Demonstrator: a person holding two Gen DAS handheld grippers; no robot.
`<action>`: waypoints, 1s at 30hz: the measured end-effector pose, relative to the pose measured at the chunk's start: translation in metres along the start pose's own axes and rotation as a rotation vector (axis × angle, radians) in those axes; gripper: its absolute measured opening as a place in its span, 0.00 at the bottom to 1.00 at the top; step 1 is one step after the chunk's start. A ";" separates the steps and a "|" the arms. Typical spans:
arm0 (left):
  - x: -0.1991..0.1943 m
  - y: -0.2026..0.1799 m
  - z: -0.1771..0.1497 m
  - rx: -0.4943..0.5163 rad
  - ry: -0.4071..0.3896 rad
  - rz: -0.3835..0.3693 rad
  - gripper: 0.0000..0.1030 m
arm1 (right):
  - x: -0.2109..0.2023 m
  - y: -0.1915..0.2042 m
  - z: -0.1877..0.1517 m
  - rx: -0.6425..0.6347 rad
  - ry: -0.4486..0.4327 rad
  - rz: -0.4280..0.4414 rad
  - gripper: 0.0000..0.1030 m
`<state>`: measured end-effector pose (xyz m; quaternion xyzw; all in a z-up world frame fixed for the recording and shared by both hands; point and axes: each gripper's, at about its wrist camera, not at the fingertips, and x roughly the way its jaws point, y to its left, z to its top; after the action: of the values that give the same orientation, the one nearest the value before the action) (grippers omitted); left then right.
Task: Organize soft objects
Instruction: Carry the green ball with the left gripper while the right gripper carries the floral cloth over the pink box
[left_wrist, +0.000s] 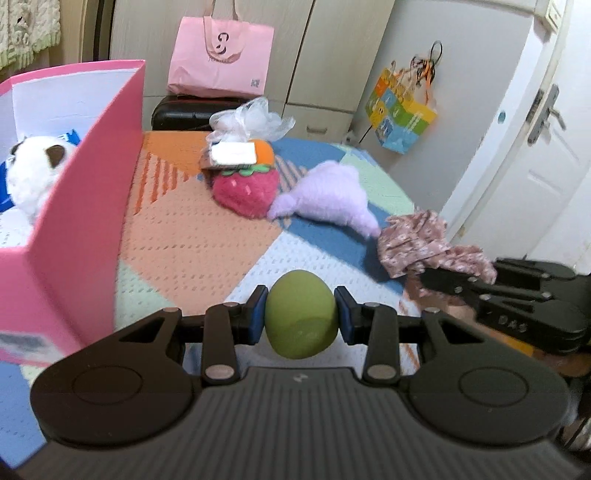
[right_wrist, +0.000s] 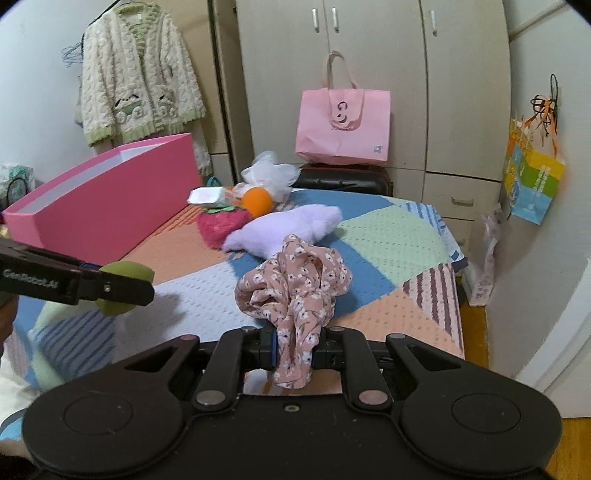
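My left gripper (left_wrist: 301, 314) is shut on a soft green egg-shaped ball (left_wrist: 301, 317), held above the patchwork bedspread (left_wrist: 192, 240); the ball (right_wrist: 125, 291) also shows at the left of the right wrist view. My right gripper (right_wrist: 293, 349) is shut on a pink floral cloth (right_wrist: 295, 288), which bunches up above the jaws and appears at the right of the left wrist view as cloth (left_wrist: 424, 243). A tall pink box (left_wrist: 85, 206) stands on the left and holds a white plush toy (left_wrist: 33, 170). On the bed lie a strawberry plush (left_wrist: 245, 188), a lilac plush (left_wrist: 328, 195) and an orange plush (right_wrist: 256, 201).
A pink tote bag (right_wrist: 343, 125) sits on a black case (right_wrist: 343, 181) before the wardrobe. White mesh fabric (left_wrist: 251, 118) and a white packet (left_wrist: 234, 153) lie by the strawberry. A colourful gift bag (right_wrist: 532, 184) hangs at right. A knitted cardigan (right_wrist: 136, 74) hangs at left.
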<state>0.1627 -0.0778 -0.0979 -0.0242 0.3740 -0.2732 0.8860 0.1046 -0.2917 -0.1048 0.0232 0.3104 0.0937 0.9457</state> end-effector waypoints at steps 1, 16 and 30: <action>-0.003 0.001 -0.002 0.004 0.004 0.001 0.36 | -0.003 0.003 -0.001 -0.006 0.009 0.008 0.16; -0.049 0.026 -0.024 -0.013 0.063 -0.028 0.36 | -0.021 0.052 0.004 0.018 0.124 0.193 0.17; -0.098 0.056 -0.041 -0.037 0.100 -0.022 0.36 | -0.041 0.108 0.016 0.032 0.189 0.404 0.18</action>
<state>0.1054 0.0251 -0.0776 -0.0308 0.4223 -0.2768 0.8626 0.0641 -0.1937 -0.0570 0.0910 0.3882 0.2781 0.8739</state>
